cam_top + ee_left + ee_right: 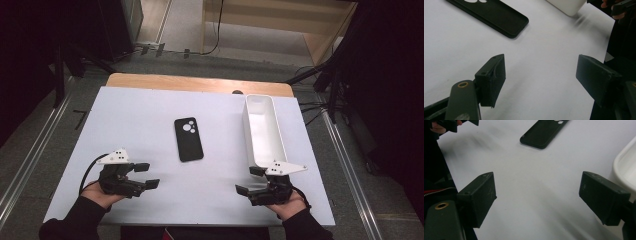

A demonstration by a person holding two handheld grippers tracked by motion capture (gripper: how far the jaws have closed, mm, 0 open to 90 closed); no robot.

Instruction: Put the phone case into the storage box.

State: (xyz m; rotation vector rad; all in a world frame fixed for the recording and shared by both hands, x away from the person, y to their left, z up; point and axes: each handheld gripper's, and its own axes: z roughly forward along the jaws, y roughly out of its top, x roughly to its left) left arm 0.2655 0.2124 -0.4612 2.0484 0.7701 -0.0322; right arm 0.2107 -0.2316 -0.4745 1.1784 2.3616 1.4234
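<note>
Start position: left gripper (147, 175) and right gripper (250, 180) spread, empty; phone case (188, 139) untouched beside white bin (262, 131). Next: reach, grasp case.

**Our count on the table**

We count one black phone case (188, 139), one long white bin (263, 131), one white table (150, 115), and two hand-held grippers: one left gripper (145, 175), one right gripper (250, 180).

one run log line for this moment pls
left gripper: open, empty, near table edge | right gripper: open, empty, beside white bin | black phone case: flat mid-table, untouched
</note>
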